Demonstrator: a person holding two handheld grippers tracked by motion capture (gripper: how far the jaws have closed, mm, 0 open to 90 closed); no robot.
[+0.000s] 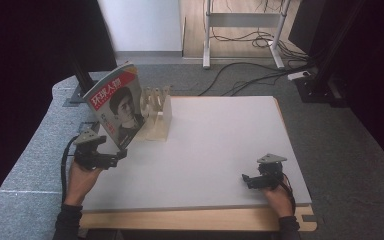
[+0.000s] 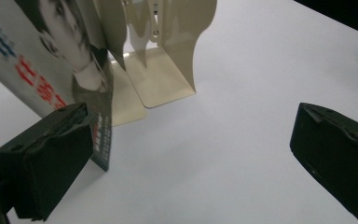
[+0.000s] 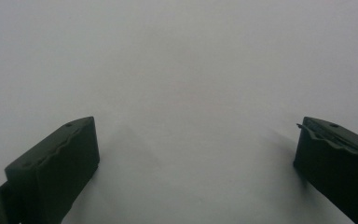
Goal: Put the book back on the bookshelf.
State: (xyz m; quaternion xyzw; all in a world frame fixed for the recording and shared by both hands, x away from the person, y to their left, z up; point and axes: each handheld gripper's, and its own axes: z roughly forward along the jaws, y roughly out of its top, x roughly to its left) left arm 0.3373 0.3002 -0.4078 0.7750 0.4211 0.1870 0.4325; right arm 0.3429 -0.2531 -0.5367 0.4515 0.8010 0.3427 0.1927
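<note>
A magazine (image 1: pixel 117 107) with a red title and a portrait on its cover stands tilted, leaning against a cream metal bookend rack (image 1: pixel 159 115) at the table's far left. My left gripper (image 1: pixel 119 157) is open just in front of the magazine's lower corner. In the left gripper view that magazine (image 2: pixel 37 60) corner hangs right beside the left jaw, inside the wide gap, and the bookend rack (image 2: pixel 168 56) stands behind it. My left gripper (image 2: pixel 193 126) holds nothing. My right gripper (image 1: pixel 247 180) rests open near the table's front right, and in its own view my right gripper (image 3: pixel 196 135) has bare white surface between its jaws.
The white tabletop (image 1: pixel 215 145) lies on a wooden board whose edge (image 1: pixel 190 220) shows at the front. Grey carpet surrounds the table. Cables (image 1: pixel 250 70) and a white desk frame (image 1: pixel 242 30) lie beyond the far edge, with dark stands on either side.
</note>
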